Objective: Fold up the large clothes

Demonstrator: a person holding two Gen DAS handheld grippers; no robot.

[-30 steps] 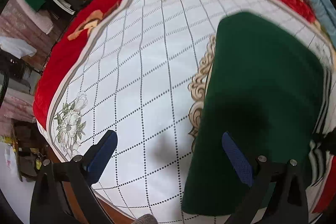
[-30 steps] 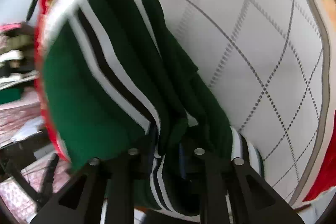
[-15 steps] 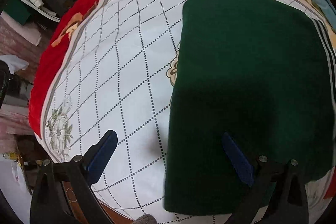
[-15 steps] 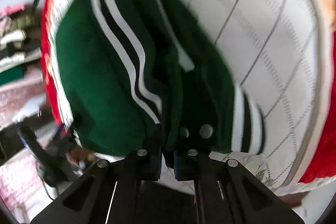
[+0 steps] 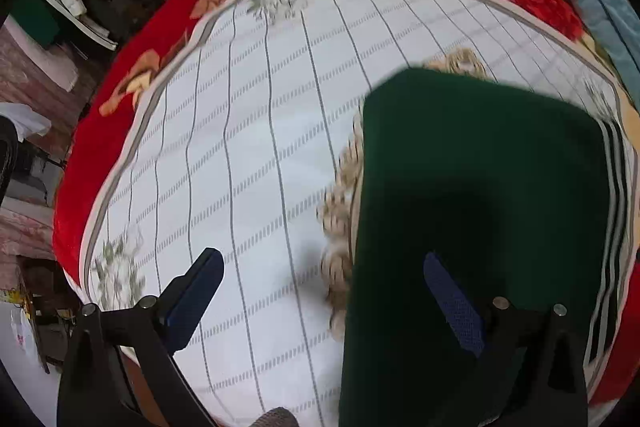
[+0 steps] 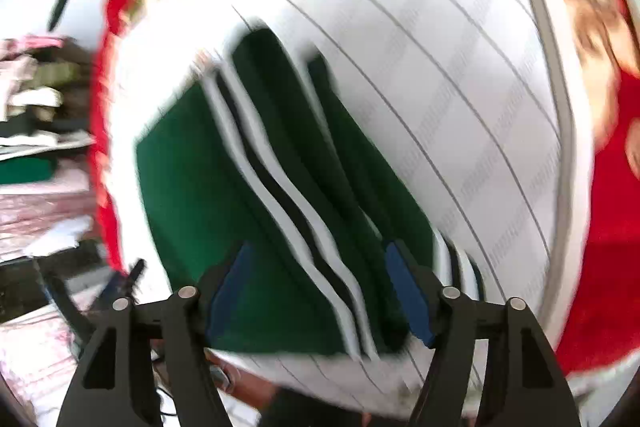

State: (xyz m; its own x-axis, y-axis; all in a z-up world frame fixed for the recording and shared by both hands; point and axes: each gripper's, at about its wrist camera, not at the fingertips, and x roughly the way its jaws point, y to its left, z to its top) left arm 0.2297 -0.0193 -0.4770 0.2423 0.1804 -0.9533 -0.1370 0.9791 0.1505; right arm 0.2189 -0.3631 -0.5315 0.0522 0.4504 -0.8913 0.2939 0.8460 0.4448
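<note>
The folded garment lies on the bedspread, toward its right side.

My left gripper has its jaws spread wide, nothing between the blue pads; one finger sits over the green garment, the other off its edge. My right gripper is also spread apart, both fingers hovering over that garment's striped end and clamping nothing. The right wrist view is smeared with motion blur.
</note>
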